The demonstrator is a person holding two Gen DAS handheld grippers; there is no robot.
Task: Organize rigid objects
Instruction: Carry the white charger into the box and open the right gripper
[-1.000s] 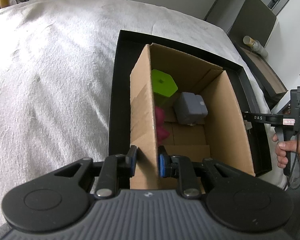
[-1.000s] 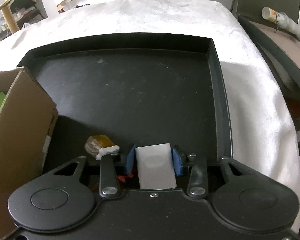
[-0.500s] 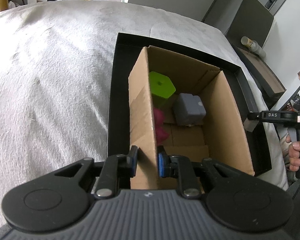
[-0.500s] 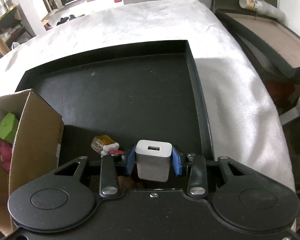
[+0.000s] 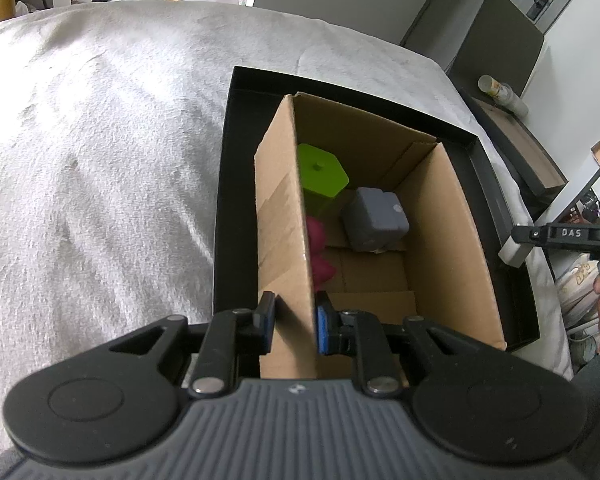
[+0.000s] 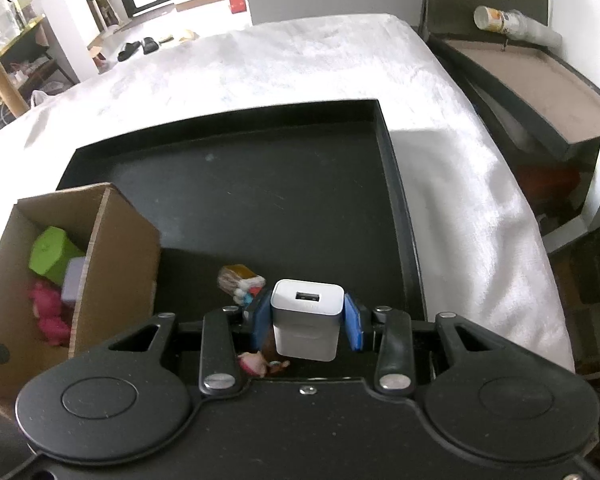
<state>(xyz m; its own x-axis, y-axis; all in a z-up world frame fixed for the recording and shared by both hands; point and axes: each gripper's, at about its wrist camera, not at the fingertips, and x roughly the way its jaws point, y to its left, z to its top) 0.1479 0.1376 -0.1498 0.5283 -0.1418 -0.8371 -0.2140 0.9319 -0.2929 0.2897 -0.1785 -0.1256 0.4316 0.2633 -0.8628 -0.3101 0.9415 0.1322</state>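
My left gripper (image 5: 293, 326) is shut on the left wall of an open cardboard box (image 5: 283, 216) that stands in a black tray (image 5: 223, 200). Inside the box are a green block (image 5: 322, 178), a grey cube (image 5: 376, 220) and a pink toy (image 5: 320, 256). My right gripper (image 6: 307, 316) is shut on a white USB charger (image 6: 306, 326) and holds it above the tray's (image 6: 259, 200) near edge, to the right of the box (image 6: 115, 256). The right gripper also shows at the right edge of the left wrist view (image 5: 518, 246).
The tray lies on a white cloth-covered surface (image 5: 99, 160). Small loose items, a yellow-brown piece (image 6: 237, 276) and a pink figure (image 6: 255, 362), lie on the tray near the right gripper. A dark case with a paper cup (image 6: 496, 20) stands to the right.
My right gripper has lifted the white charger up off the tray floor, and the view has risen. My left gripper keeps its hold on the box wall.
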